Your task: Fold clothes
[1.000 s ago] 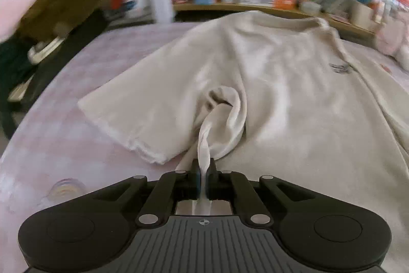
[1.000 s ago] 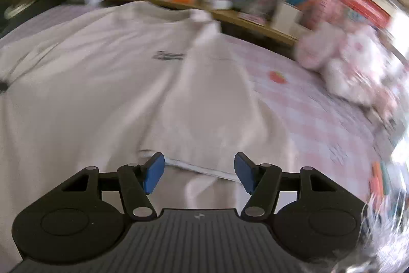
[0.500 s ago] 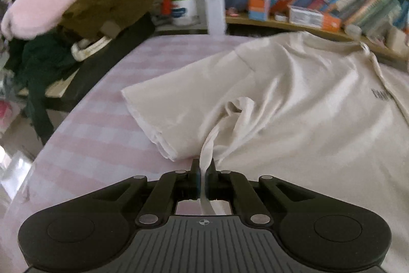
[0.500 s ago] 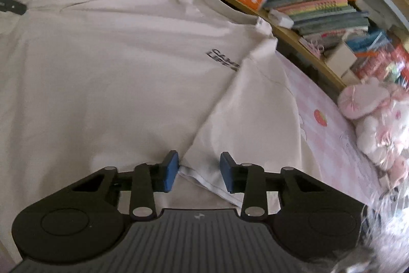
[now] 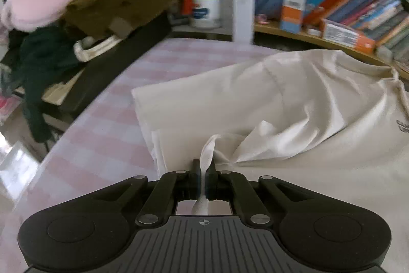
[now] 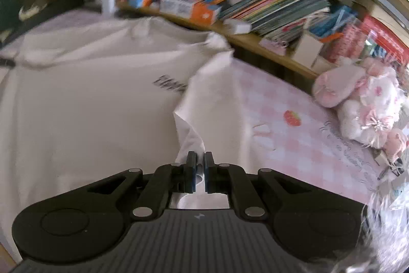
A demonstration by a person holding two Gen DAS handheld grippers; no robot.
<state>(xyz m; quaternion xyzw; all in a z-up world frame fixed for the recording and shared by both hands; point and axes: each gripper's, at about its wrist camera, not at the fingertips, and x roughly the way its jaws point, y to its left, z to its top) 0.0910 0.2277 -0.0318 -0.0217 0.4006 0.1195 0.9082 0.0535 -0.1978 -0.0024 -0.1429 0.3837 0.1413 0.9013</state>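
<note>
Flanking T-shirt (image 6: 89,106): bookshelf (image 6: 255,4), plush toy (image 6: 363,99).

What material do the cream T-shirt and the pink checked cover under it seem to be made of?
T-shirt: soft matte knit, probably cotton; it bunches into limp folds where the left gripper pinches it. Pink checked cover: thin woven-looking fabric, lying flat; fibre unclear.
</note>
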